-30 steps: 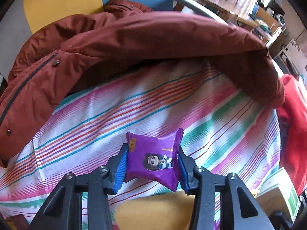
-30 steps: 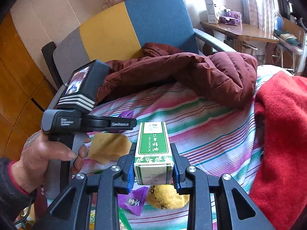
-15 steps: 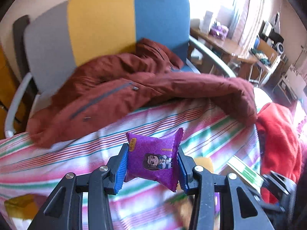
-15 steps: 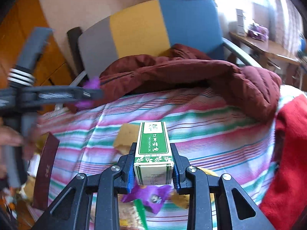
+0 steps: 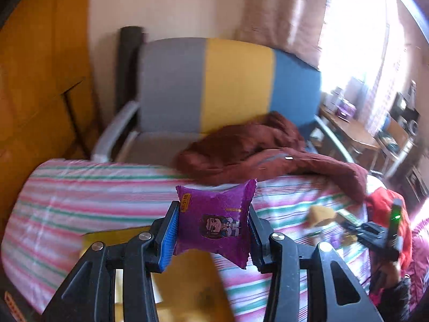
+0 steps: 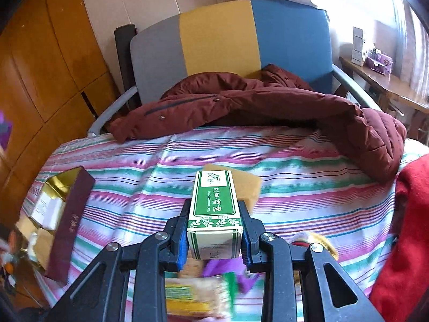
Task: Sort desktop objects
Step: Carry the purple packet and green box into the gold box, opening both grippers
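Purple snack packet [image 5: 214,224] clamped in left tongs [image 5: 213,230] | right tongs [image 6: 214,237] grip green box [image 6: 214,214] (wrappers below blurred)

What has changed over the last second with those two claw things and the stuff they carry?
Both views have pulled back and swung left: the chair now shows whole, and an open maroon box has come into the right view. The left gripper is still shut on the purple snack packet, the right gripper still on the green oil box. Nothing was let go. The red-brown jacket lies as before.
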Demonstrator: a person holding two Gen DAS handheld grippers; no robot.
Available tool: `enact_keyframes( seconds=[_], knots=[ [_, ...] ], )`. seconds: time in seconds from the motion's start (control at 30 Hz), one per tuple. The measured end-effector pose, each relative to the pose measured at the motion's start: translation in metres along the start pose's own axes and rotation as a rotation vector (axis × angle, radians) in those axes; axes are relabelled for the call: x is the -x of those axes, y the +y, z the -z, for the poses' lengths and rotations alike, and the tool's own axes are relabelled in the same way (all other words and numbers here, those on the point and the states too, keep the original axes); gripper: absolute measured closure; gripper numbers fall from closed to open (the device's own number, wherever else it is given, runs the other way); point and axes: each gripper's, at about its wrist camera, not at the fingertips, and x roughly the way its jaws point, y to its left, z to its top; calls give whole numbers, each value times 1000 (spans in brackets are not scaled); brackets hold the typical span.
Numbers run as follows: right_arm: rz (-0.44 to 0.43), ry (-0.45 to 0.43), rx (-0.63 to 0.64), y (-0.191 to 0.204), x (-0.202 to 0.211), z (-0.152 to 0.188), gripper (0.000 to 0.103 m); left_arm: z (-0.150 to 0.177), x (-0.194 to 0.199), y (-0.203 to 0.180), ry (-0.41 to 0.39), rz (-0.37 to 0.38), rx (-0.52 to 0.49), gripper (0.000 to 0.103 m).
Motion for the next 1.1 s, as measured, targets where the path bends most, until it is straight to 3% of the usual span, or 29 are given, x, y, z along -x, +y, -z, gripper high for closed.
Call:
enact_keyframes(
  seconds=[0.17, 0.37, 0.6, 0.77, 0.97, 1.1],
  knots=[
    [-58, 15, 45, 57, 10, 1, 72, 33, 1, 76, 21, -53, 95, 58],
    [-191, 44, 127, 153, 7, 10, 72, 68, -15, 129, 58, -44, 145, 58],
    [-303, 118, 215, 257, -18, 25, 72, 83, -48, 157, 90, -18, 175, 57],
    [-356, 208, 195, 313, -54, 36, 72, 82, -68, 173, 108, -13, 191, 57],
    [-340, 251, 123, 344, -83, 30, 72, 76, -89, 184, 135, 16, 201, 57],
    [-336, 245, 41, 358, -98, 18, 70, 74, -99, 188, 150, 27, 209, 46]
  ],
)
